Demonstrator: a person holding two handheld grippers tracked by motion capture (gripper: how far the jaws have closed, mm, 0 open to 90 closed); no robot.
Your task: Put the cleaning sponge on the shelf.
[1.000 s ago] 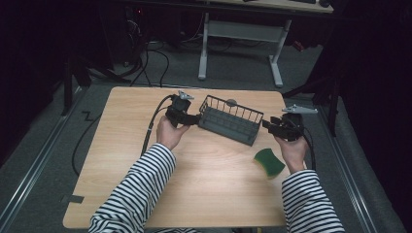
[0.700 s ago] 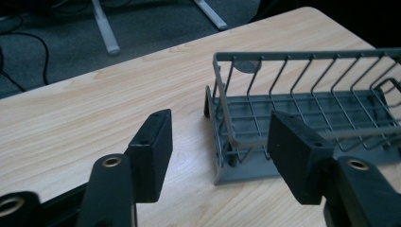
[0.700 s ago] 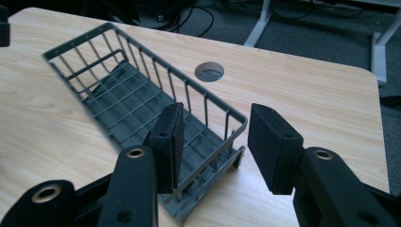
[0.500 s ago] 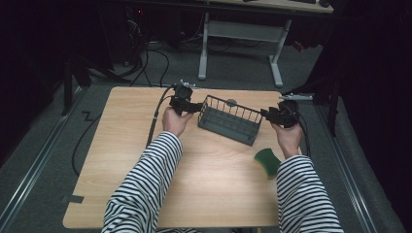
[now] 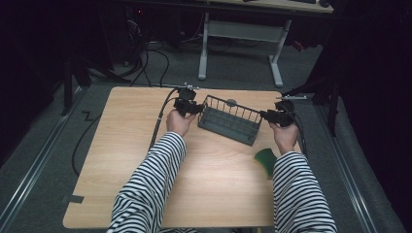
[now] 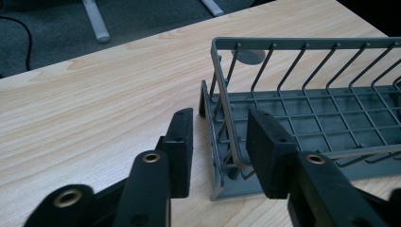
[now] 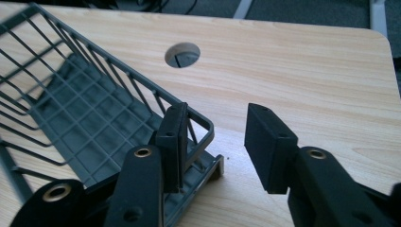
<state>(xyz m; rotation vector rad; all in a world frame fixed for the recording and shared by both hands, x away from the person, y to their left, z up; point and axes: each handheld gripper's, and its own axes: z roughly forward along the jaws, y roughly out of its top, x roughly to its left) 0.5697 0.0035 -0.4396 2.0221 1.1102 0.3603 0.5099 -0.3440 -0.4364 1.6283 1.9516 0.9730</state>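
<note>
While between grippers, rack crosswise.

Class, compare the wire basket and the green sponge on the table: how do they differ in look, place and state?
The wire basket is grey, long and open-meshed; the green sponge is small and solid. The basket sits between the left gripper and right gripper, its end walls between their jaws; the sponge lies untouched nearer the person. Both rest on the table.

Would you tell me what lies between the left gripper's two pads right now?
The wire basket's end rim stands between the left gripper's closing pads, shown in the left gripper view.
</note>
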